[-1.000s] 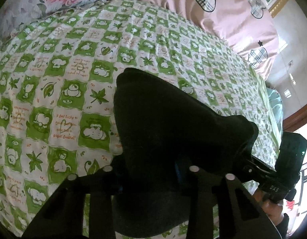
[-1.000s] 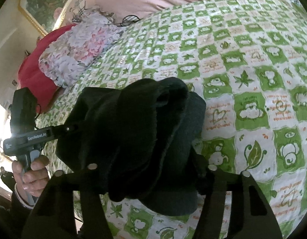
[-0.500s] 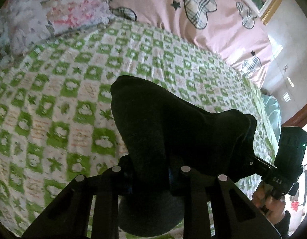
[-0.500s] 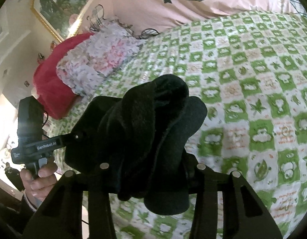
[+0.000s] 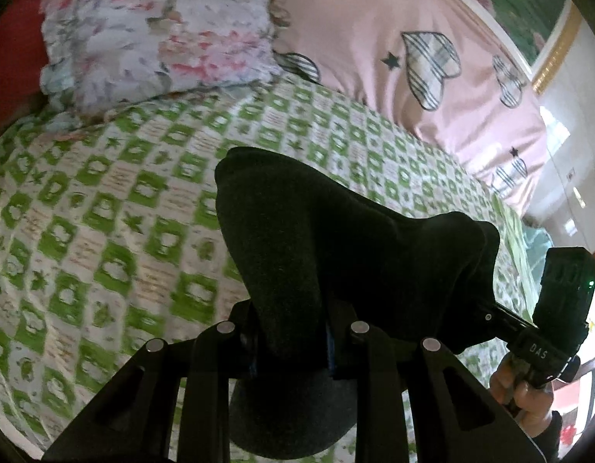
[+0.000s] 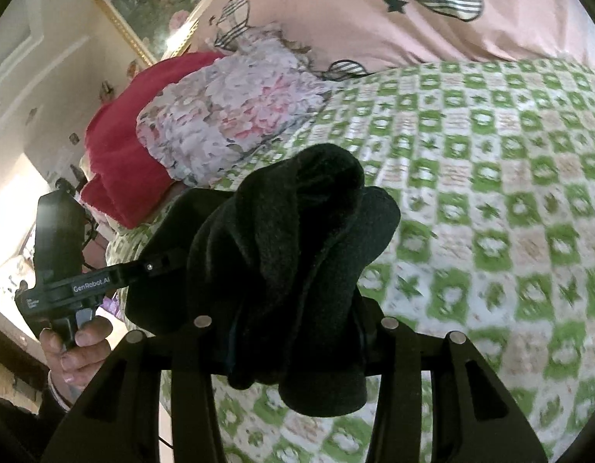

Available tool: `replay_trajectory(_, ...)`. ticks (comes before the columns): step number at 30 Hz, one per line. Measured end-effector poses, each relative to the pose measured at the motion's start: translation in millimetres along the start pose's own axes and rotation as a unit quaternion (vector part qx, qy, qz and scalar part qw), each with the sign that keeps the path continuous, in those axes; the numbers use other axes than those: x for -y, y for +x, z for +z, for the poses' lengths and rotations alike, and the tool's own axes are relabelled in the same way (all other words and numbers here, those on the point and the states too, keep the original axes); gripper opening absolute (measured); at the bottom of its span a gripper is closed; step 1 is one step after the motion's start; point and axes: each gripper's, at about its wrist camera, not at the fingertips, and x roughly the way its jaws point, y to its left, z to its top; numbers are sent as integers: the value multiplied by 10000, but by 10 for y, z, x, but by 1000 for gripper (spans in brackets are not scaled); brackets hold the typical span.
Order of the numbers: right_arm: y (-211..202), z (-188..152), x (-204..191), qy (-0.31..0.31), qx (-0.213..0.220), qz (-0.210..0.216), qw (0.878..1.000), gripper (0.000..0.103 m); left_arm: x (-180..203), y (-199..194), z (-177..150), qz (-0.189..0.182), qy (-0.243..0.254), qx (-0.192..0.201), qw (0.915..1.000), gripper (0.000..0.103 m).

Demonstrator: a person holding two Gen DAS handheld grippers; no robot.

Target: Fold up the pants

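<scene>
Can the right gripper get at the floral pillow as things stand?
Probably not: the right gripper is shut on the black pants, which fill its fingers. The path to the floral pillow looks open otherwise.

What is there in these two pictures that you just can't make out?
- Left wrist view: the left gripper has its fingertips buried in the black pants.
- Right wrist view: the right gripper has its fingertips wrapped in bunched cloth too.
- Both views: the pants' lower part is cut off below.
- Bedsheet: print blurred, lettering unreadable.
</scene>
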Motion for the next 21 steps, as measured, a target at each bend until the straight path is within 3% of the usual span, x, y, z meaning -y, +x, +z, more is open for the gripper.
replay_trajectory(21,1008,658,-46,-428,-315,-195,9984,46,-493,605,641,492,-107,67,9987,23)
